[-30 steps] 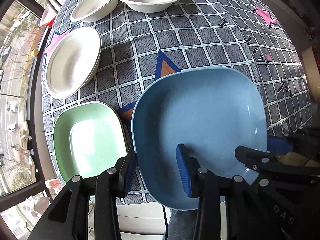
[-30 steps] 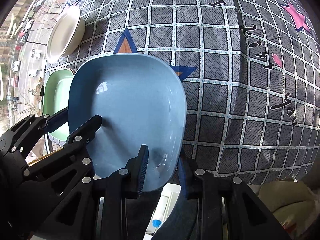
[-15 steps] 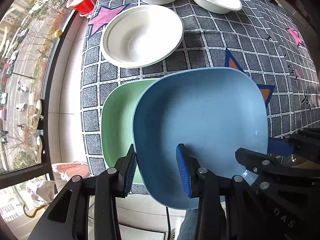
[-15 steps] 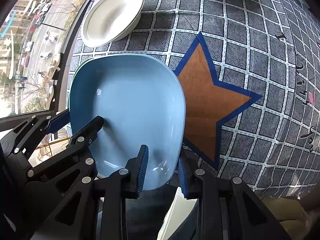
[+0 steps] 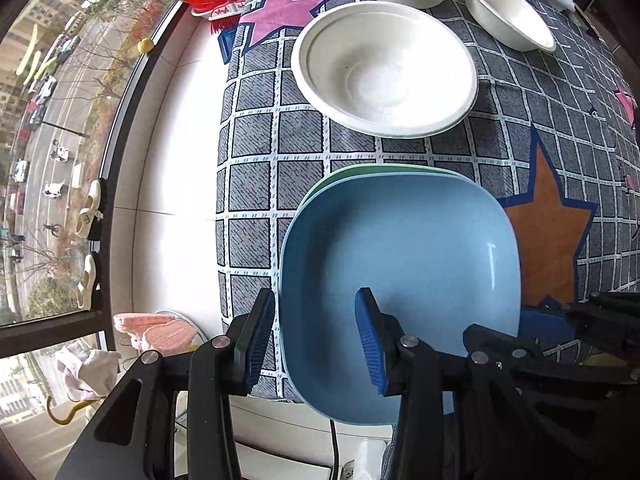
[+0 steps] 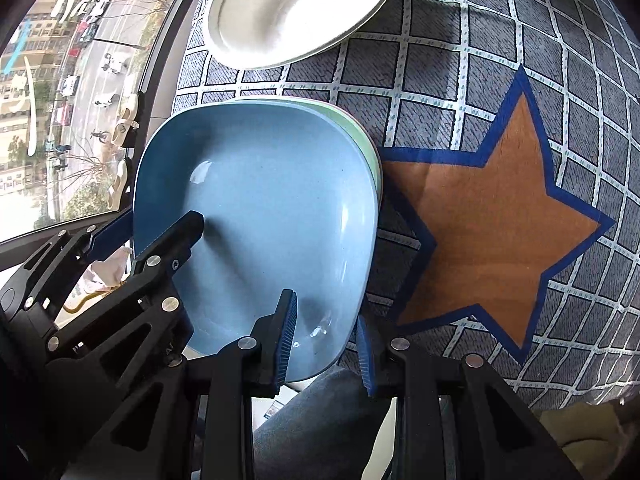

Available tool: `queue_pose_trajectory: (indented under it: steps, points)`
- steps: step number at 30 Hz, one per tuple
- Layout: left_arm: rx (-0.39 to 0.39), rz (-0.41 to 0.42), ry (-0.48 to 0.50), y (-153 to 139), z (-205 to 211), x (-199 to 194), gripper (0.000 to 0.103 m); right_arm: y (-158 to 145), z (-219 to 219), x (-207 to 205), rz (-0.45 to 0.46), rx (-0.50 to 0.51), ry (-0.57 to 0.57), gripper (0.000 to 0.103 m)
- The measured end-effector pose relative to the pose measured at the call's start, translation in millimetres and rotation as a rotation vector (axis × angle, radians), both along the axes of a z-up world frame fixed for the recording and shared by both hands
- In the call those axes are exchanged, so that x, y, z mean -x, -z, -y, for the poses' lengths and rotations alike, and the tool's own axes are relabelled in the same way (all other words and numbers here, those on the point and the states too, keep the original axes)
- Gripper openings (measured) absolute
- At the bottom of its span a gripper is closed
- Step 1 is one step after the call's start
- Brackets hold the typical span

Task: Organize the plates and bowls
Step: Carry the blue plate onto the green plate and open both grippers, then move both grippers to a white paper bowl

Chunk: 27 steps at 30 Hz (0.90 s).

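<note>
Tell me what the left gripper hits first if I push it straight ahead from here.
The blue plate itself: the left gripper already straddles its near left rim. Past it, probably the white bowl, though depth is unclear.

The blue plate I hold looks like smooth plastic with a soft sheen, catching small bright glints near its rim. The green plate under it has the same smooth plastic look. The white bowl looks matt, like pressed paper pulp. The tablecloth is woven cloth with a rough, printed weave. My left hand-held gripper and right hand-held gripper are matt black plastic with ribbed blue pads and shiny metal screws.
</note>
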<state>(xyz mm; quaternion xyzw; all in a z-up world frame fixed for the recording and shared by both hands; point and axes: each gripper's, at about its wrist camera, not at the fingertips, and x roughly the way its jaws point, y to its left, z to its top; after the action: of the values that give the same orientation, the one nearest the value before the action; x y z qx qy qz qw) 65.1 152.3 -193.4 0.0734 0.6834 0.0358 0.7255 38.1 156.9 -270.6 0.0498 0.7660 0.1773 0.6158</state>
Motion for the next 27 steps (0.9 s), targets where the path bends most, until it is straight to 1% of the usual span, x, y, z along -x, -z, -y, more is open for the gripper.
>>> queue_pose_trajectory:
  steps: [1, 2, 3, 5, 6, 7, 8, 14, 19, 21, 22, 25, 27]
  points:
    - [-0.009, 0.001, -0.01, 1, -3, 0, 0.063, 3, -3, -3, 0.005, 0.001, 0.003, 0.032]
    - [-0.023, 0.009, -0.021, -3, -1, 3, 0.069, 3, -3, -4, 0.008, 0.005, 0.007, 0.033]
    - [-0.034, 0.019, -0.031, -8, 3, 7, 0.071, -4, 11, -4, 0.012, 0.013, 0.012, 0.036]
    - [-0.021, 0.026, -0.05, -12, 0, 10, 0.081, -11, 33, -1, 0.035, 0.037, 0.032, 0.065]
    - [-0.014, 0.026, -0.055, -14, 2, 12, 0.081, -13, 39, -1, 0.048, 0.033, 0.045, 0.07]
    - [-0.013, 0.027, -0.055, -15, 2, 14, 0.081, -14, 47, 0, 0.053, 0.026, 0.062, 0.079]
    - [-0.014, 0.024, -0.053, -16, 4, 16, 0.081, -14, 55, 1, 0.051, 0.026, 0.084, 0.081]
    - [0.016, 0.011, -0.01, -19, 23, 26, 0.081, -4, 110, 8, 0.016, 0.065, 0.23, 0.081]
    - [0.043, 0.035, 0.062, -31, 51, 21, 0.081, 4, 141, 16, -0.001, 0.092, 0.326, 0.081]
    - [0.055, 0.049, 0.082, -38, 63, 16, 0.081, 5, 151, 19, -0.002, 0.097, 0.353, 0.081]
    - [0.062, 0.054, 0.091, -42, 69, 13, 0.081, 2, 164, 22, -0.003, 0.097, 0.363, 0.081]
    - [0.083, 0.066, 0.113, -52, 87, 3, 0.081, -2, 184, 27, -0.002, 0.089, 0.392, 0.081]
    - [0.094, 0.075, 0.128, -59, 101, -6, 0.081, -2, 184, 26, 0.001, 0.088, 0.402, 0.081]
